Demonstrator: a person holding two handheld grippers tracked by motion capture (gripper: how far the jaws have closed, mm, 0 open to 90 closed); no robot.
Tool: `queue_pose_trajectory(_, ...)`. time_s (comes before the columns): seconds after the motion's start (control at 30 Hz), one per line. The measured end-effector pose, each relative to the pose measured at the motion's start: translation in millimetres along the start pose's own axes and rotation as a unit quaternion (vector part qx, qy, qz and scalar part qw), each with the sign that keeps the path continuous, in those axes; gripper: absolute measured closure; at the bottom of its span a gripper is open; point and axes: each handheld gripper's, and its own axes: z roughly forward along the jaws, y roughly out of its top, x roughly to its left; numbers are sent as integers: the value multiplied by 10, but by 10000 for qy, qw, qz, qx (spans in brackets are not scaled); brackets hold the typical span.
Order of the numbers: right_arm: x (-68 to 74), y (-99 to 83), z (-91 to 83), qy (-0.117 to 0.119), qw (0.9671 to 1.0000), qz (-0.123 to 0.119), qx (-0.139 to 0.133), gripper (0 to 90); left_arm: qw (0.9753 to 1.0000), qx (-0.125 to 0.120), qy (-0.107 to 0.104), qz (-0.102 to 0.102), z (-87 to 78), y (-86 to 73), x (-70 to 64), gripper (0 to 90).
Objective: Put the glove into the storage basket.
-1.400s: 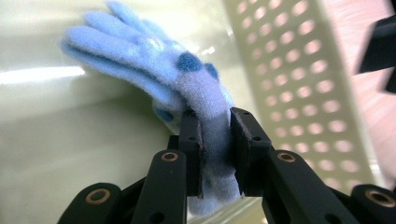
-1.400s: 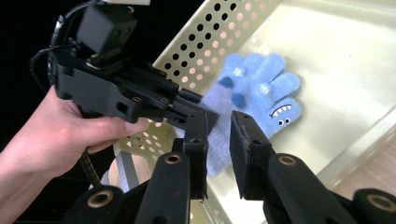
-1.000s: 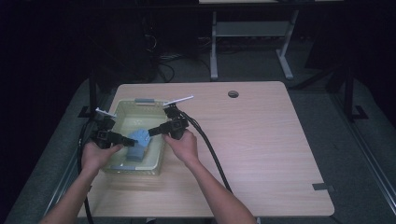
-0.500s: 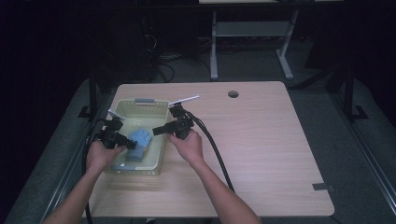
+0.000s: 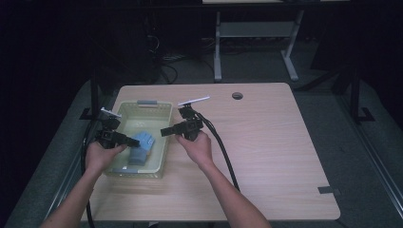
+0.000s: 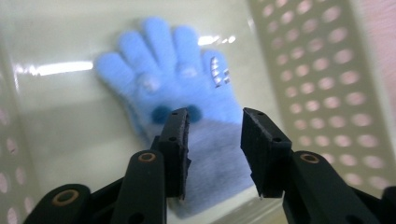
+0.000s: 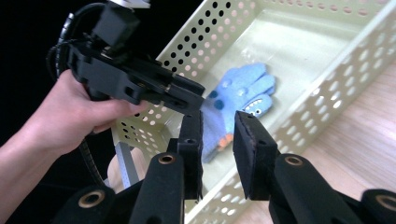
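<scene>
A fuzzy blue glove (image 6: 187,93) lies flat inside the pale yellow basket (image 5: 157,110) on the bench (image 5: 285,156). The left gripper (image 6: 215,135) hangs over it, jaws open and empty. The right gripper (image 7: 218,140) waits nearby, jaws open too.

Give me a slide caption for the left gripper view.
Left gripper, jaws open, poised above a fuzzy blue glove lying in a perforated basket.
</scene>
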Motion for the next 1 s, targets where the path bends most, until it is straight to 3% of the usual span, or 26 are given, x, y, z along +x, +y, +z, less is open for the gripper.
queue_pose_trajectory(0.2,-17,-26,-117,0,10000,25,-43,680,9991,-351,-235,-103,-80,-16,-15,563)
queue_pose_trajectory(0.3,-25,-42,-164,19,10000,40,-45,664,9983,-466,-355,-30,-133,-20,-5,544)
queue_pose_trajectory(0.53,-78,-53,-253,31,9999,65,-113,629,9943,-839,-658,-86,-187,-8,-55,510)
queue_pose_trajectory(0.8,-142,-67,-407,38,9997,111,-235,599,9904,-1051,-896,35,-196,30,-225,472)
queue_pose_trajectory(1.0,-181,-85,-513,0,9995,104,-308,579,9891,-1123,-948,95,-182,63,-320,442)
